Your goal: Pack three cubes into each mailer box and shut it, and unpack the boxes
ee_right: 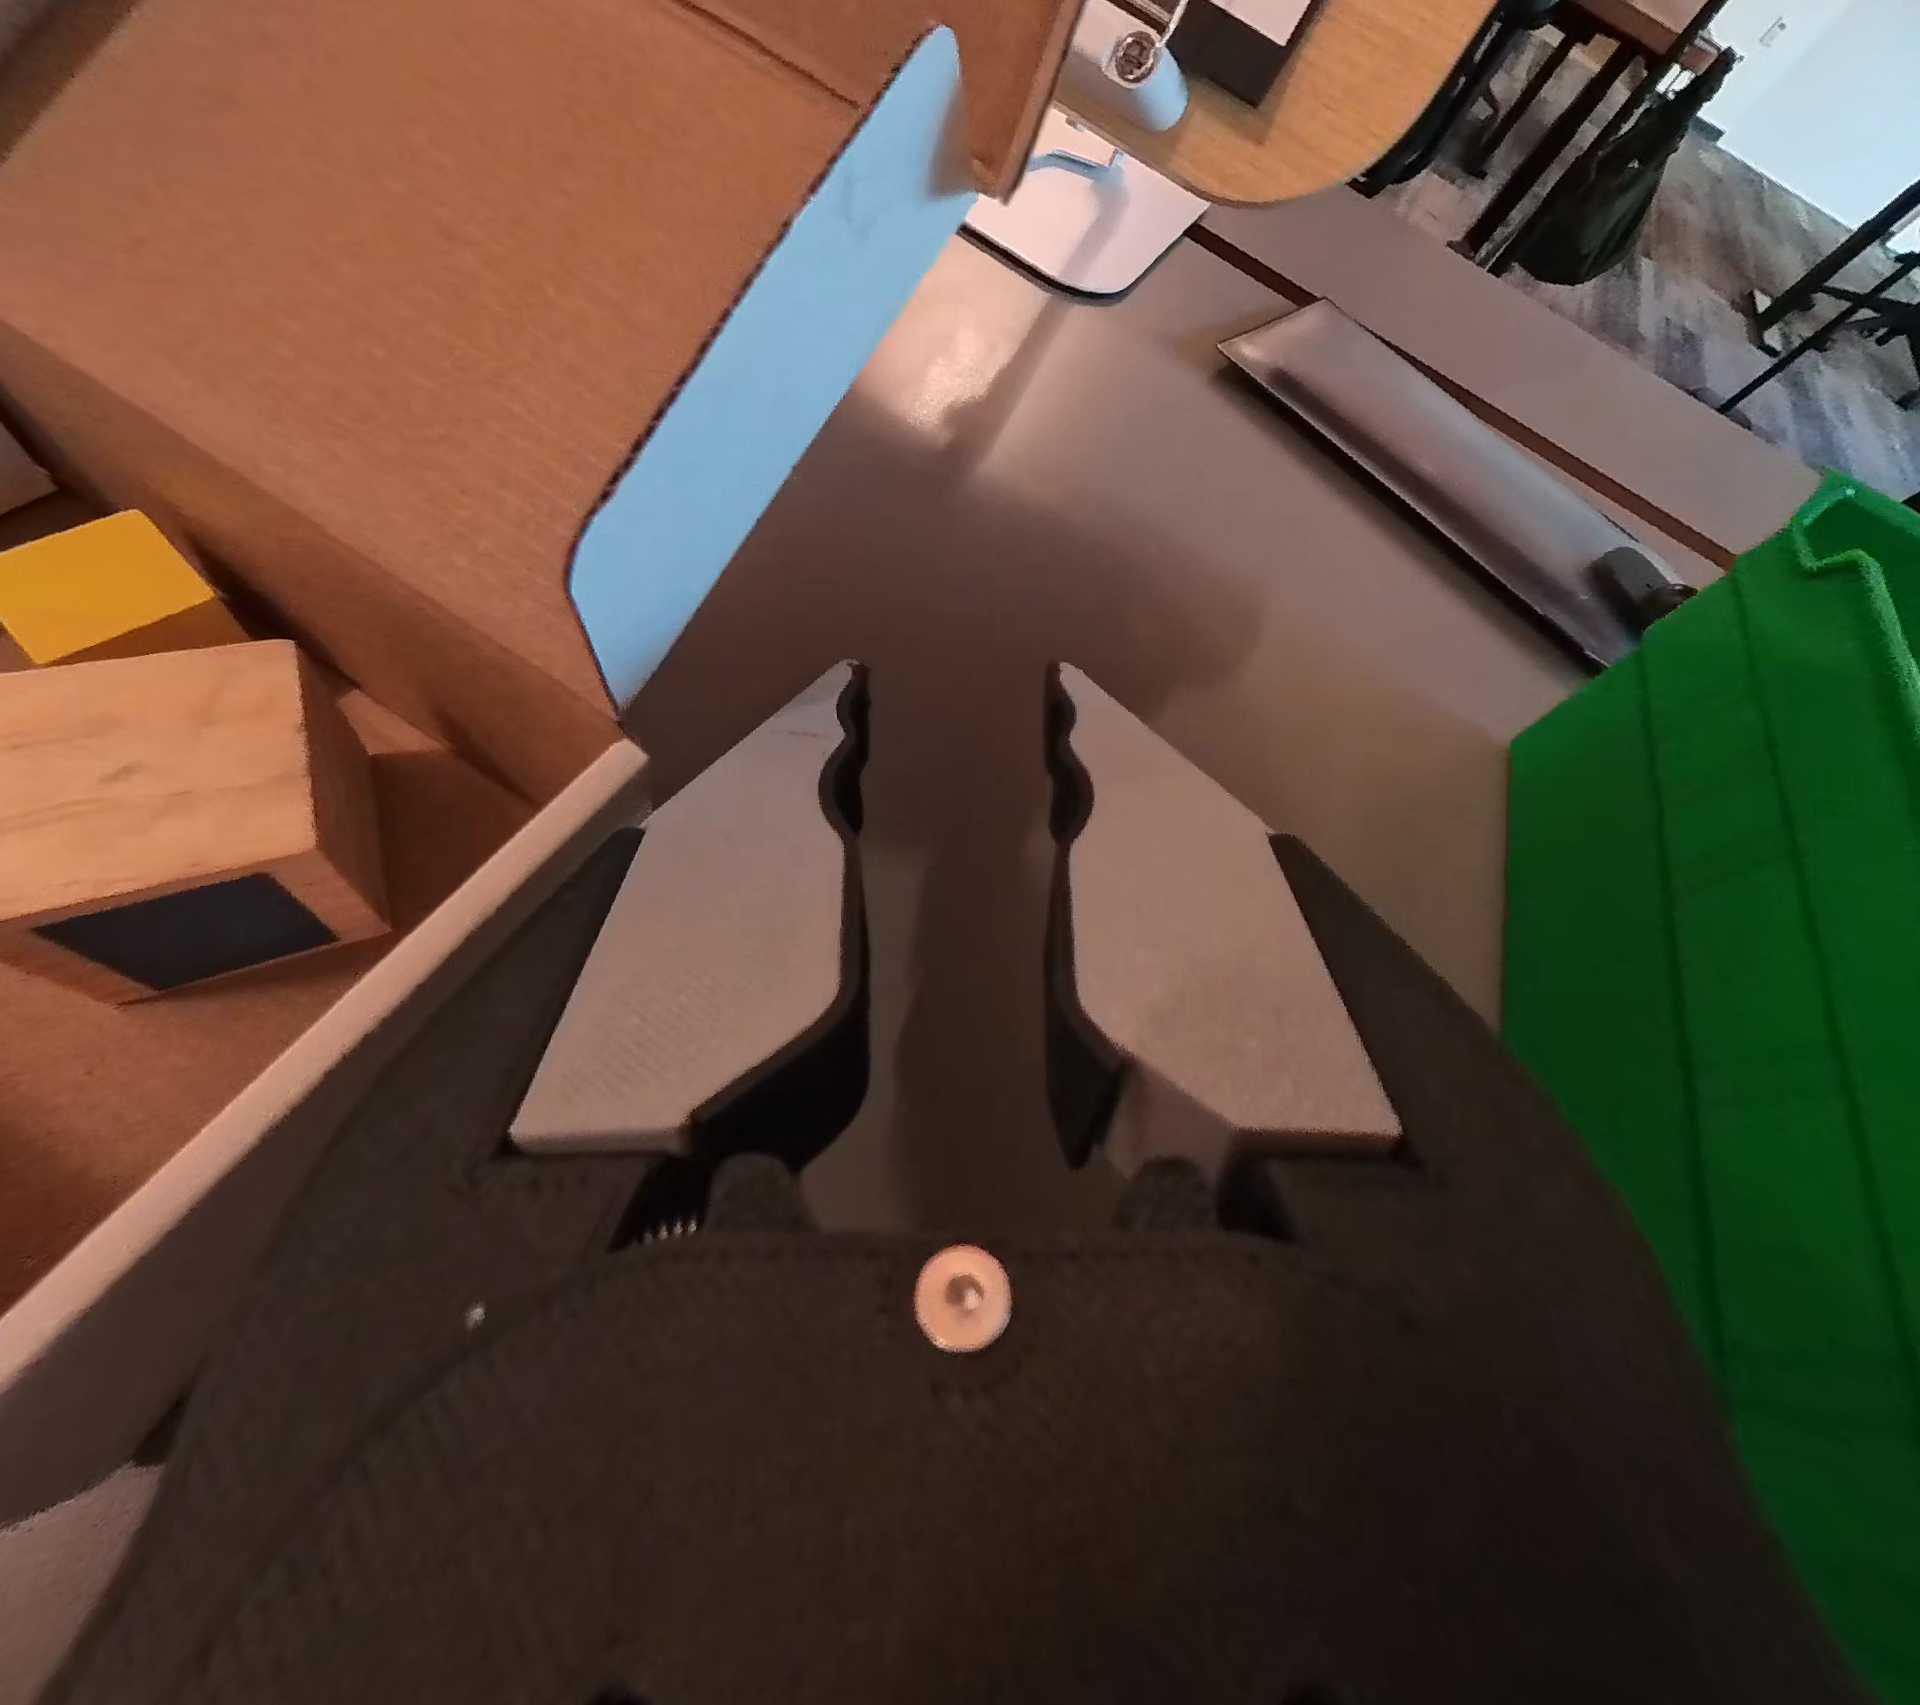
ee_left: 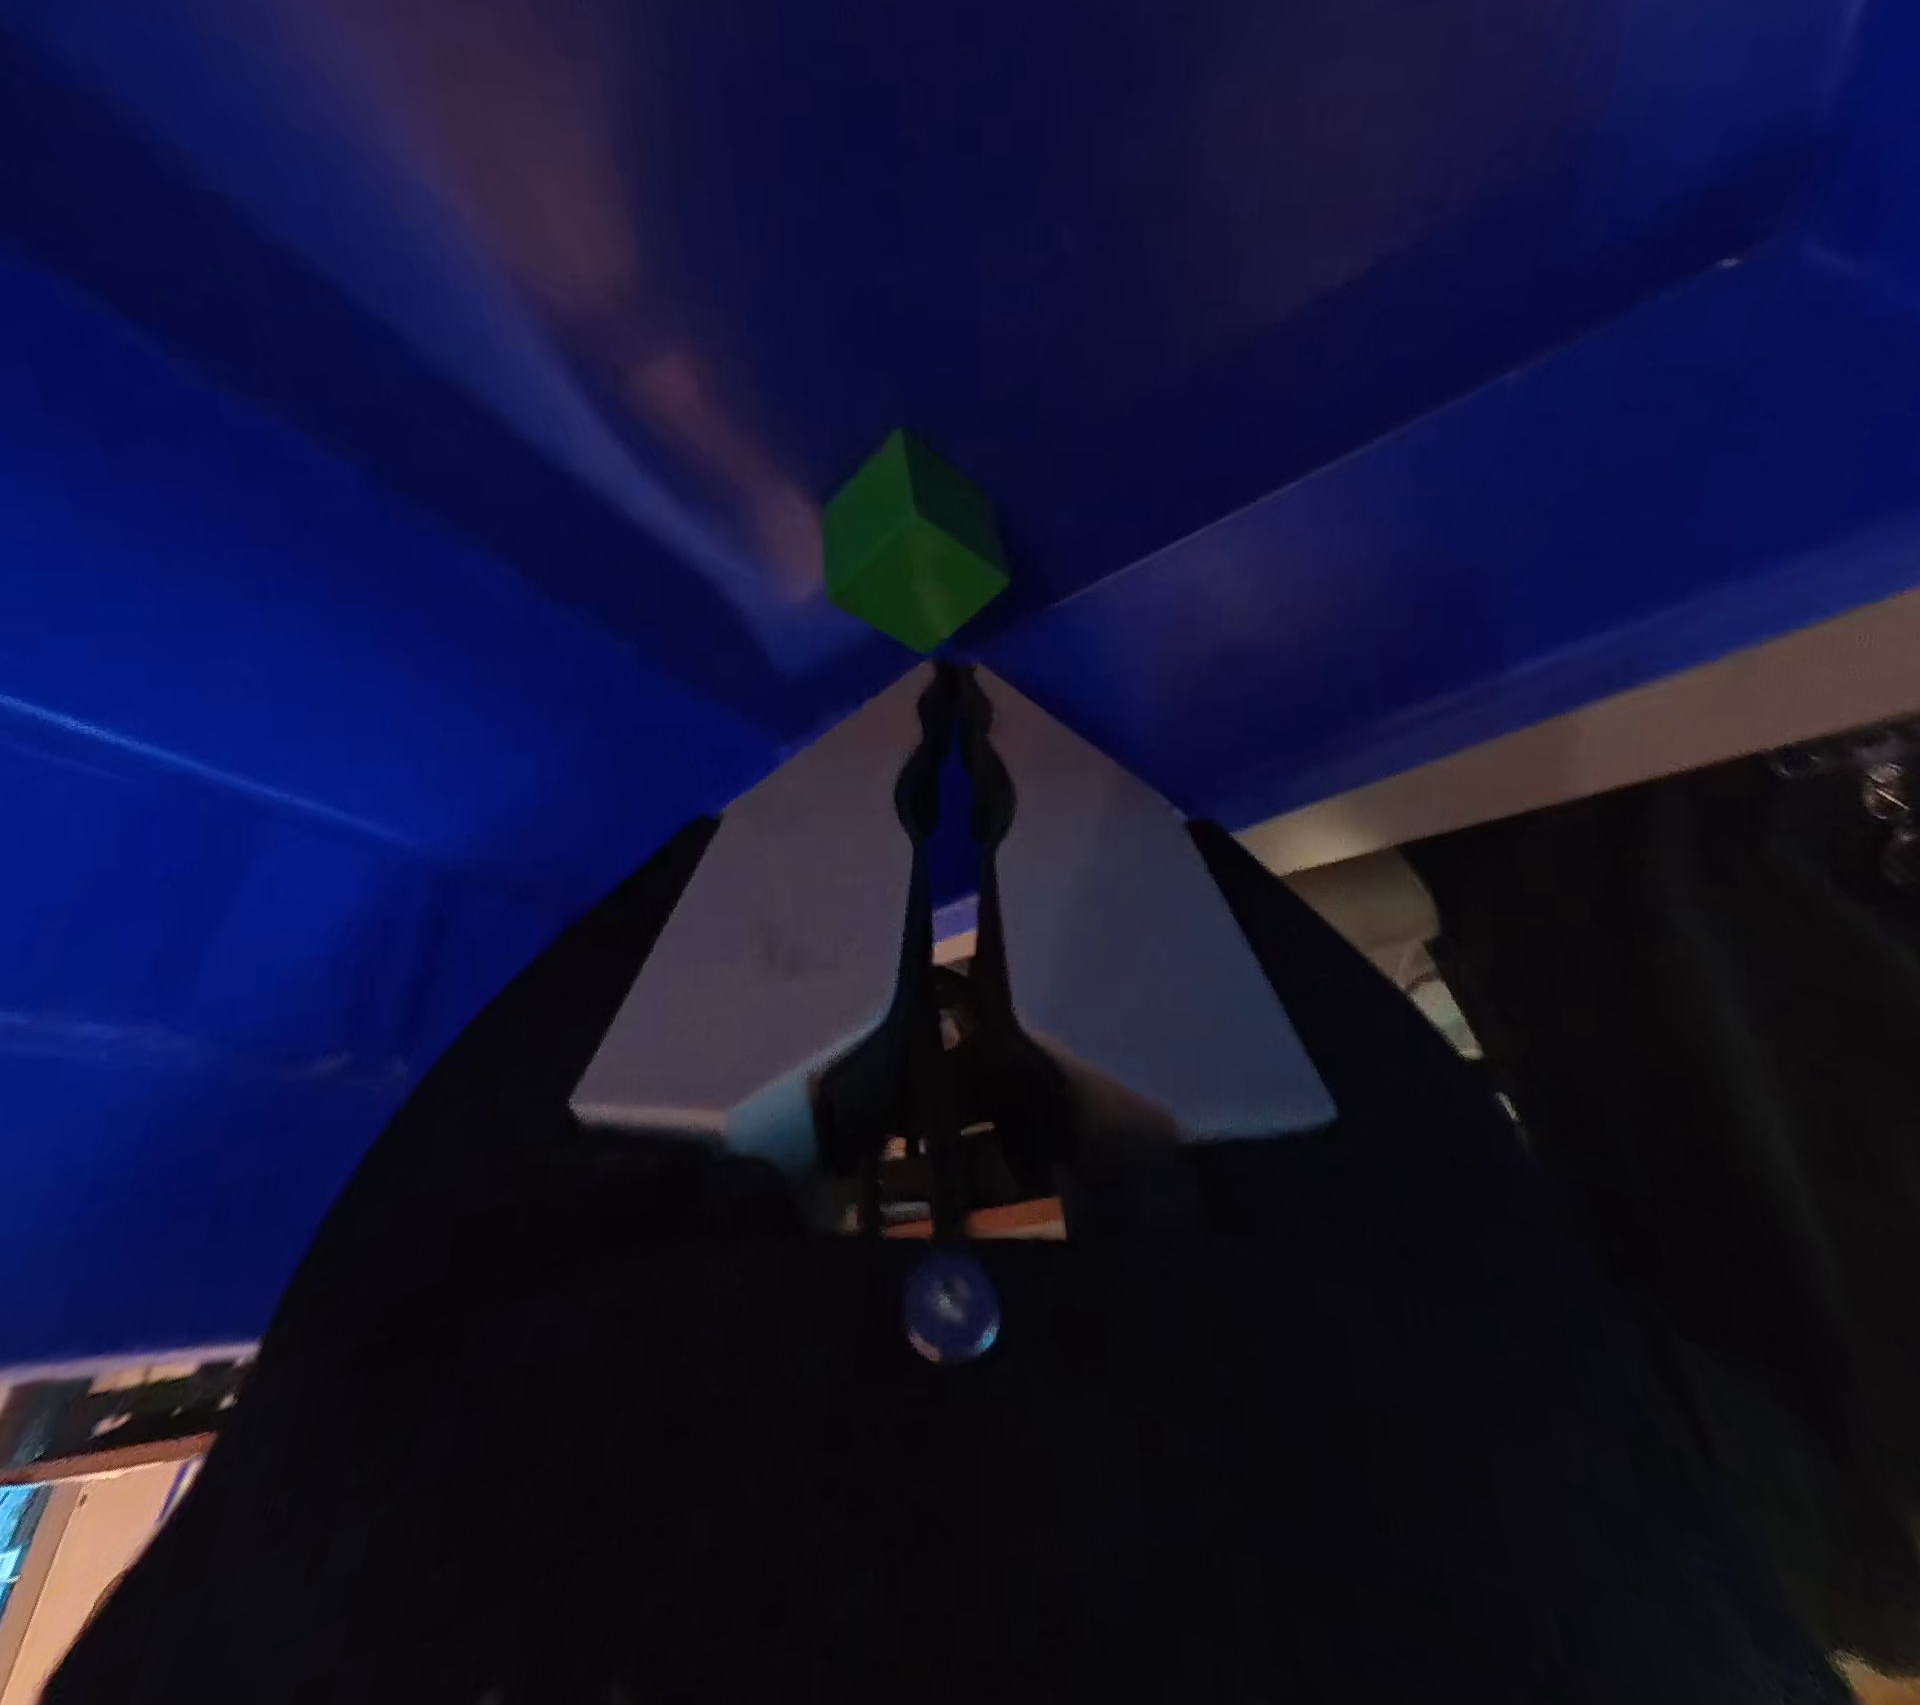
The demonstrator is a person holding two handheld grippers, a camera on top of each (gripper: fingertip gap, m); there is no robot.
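In the left wrist view my left gripper (ee_left: 954, 676) is shut, its tips meeting at the near corner of a blue bin (ee_left: 416, 824). Whether they pinch the rim I cannot tell. A green cube (ee_left: 912, 543) lies inside the bin just beyond the tips. In the right wrist view my right gripper (ee_right: 956, 699) is open and empty above the dark table (ee_right: 1039, 460). To its left an open cardboard mailer box (ee_right: 364, 201) holds a wooden cube with a yellow face (ee_right: 94, 585) and a wooden cube with a dark blue face (ee_right: 177, 814). The box's light blue flap (ee_right: 769, 408) stands up.
A green bin (ee_right: 1714, 1032) stands close on the right of the right gripper. A flat black tray (ee_right: 1455, 440) lies at the back right. A white monitor stand (ee_right: 1101, 221) is behind the box. Chairs and floor show beyond the table's far edge.
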